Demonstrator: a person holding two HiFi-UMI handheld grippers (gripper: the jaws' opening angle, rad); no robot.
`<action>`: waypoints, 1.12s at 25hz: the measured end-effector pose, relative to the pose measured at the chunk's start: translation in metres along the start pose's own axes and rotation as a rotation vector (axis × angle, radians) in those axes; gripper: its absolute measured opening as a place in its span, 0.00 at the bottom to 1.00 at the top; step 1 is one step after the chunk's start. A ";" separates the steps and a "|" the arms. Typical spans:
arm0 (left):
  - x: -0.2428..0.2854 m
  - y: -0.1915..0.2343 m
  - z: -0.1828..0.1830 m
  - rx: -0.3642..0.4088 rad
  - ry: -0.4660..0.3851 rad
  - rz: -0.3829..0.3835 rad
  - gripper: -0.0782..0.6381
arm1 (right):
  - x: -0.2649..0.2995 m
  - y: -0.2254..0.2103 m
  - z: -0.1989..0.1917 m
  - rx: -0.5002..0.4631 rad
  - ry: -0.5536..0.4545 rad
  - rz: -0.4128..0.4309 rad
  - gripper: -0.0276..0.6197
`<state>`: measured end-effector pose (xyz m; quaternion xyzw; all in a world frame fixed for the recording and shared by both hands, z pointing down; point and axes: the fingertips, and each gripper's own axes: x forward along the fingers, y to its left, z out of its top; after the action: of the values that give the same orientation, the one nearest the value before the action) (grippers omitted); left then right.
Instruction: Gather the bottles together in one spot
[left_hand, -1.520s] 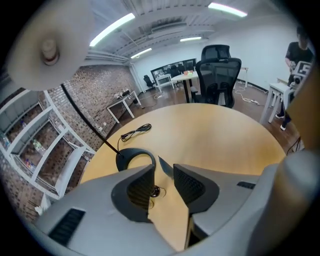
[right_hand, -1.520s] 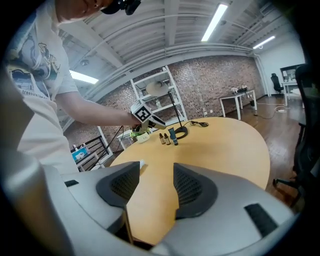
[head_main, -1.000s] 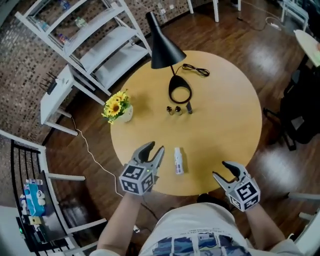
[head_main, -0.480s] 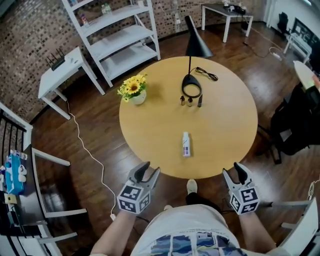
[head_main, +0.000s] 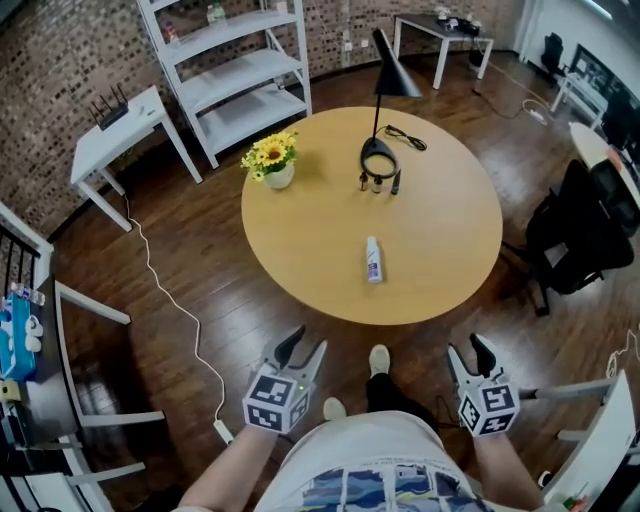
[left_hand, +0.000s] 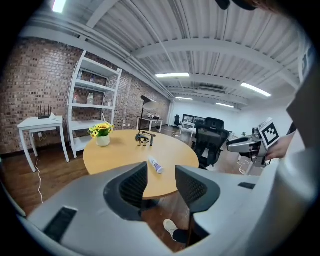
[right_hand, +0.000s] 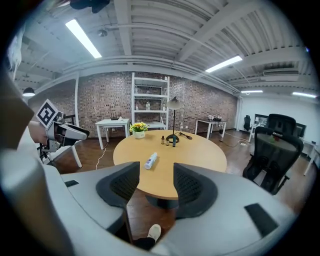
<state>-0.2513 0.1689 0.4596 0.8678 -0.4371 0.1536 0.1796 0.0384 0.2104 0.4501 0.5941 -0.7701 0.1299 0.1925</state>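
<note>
The left tongs (head_main: 303, 345) hang part open and empty short of the desk (head_main: 300, 230), where a probably light, roll-prone white bottle (head_main: 373, 260) lies apart from the small bottles (head_main: 378, 183), best pinched across its middle; the right tongs (head_main: 468, 349) likewise gape empty

white bottle (head_main: 373, 260): lying flat, toward near edge of desk (head_main: 300, 235) | three small bottles (head_main: 378, 184): upright, clustered toward far edge
</note>
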 end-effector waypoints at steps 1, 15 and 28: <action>-0.004 -0.002 -0.002 -0.001 -0.001 -0.002 0.32 | -0.005 0.003 -0.002 -0.002 0.001 -0.003 0.41; -0.023 0.004 -0.025 -0.050 0.014 0.009 0.40 | 0.048 0.039 -0.026 -0.049 0.097 0.111 0.48; 0.021 0.030 -0.012 -0.125 0.083 0.110 0.40 | 0.294 0.048 -0.030 -0.020 0.320 0.236 0.48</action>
<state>-0.2650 0.1433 0.4843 0.8225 -0.4849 0.1716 0.2427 -0.0683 -0.0189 0.6109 0.4696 -0.7952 0.2367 0.3019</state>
